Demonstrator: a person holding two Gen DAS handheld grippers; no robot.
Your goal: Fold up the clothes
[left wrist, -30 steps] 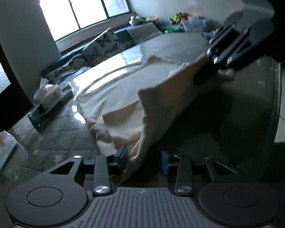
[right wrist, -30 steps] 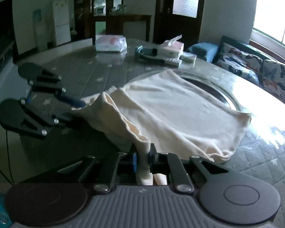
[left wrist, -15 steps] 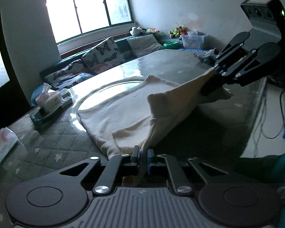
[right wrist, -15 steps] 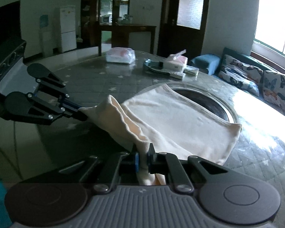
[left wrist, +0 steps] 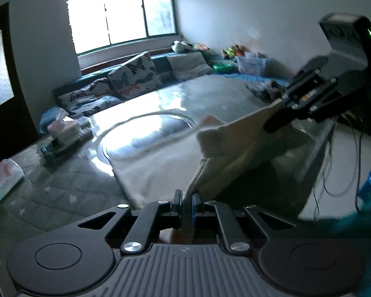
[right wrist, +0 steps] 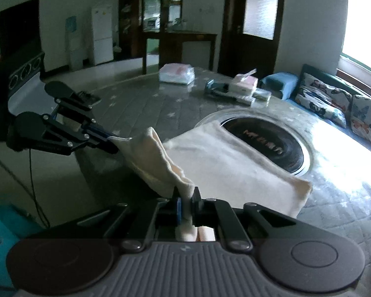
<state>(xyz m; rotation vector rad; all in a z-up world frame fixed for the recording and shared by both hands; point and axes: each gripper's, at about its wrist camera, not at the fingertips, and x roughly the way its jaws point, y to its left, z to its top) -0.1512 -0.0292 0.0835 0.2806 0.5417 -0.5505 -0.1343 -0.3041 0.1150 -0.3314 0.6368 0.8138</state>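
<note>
Cream knit cloth, a garment (right wrist: 230,163), is pinched at two points of its near edge. The left gripper (left wrist: 185,205) has its fingers closed almost flat on one corner, with fabric bunched back between them. Ahead and to the right of it, the right gripper (left wrist: 288,104) has clamped the other corner, as its own camera also shows. In that view the left gripper (right wrist: 108,138) hangs off to the left. The edge stretched between the two is lifted clear of the table (right wrist: 141,104), while the rest of the garment trails forward from the right gripper and lies flat over the round glass inset (right wrist: 269,143). Gripping both corners most likely keeps the edge taut and level, so it can be carried over the resting part as one straight fold. Whether the garment already holds a fold I cannot tell.

Forward of the left gripper and to its left, a tissue box (left wrist: 64,128) shows a sheet poking from its top. A flat wrapped packet (left wrist: 5,179) lies nearer. Far ahead on the right stands a clear plastic bin (left wrist: 251,63), its contents too blurred to make out.
</note>
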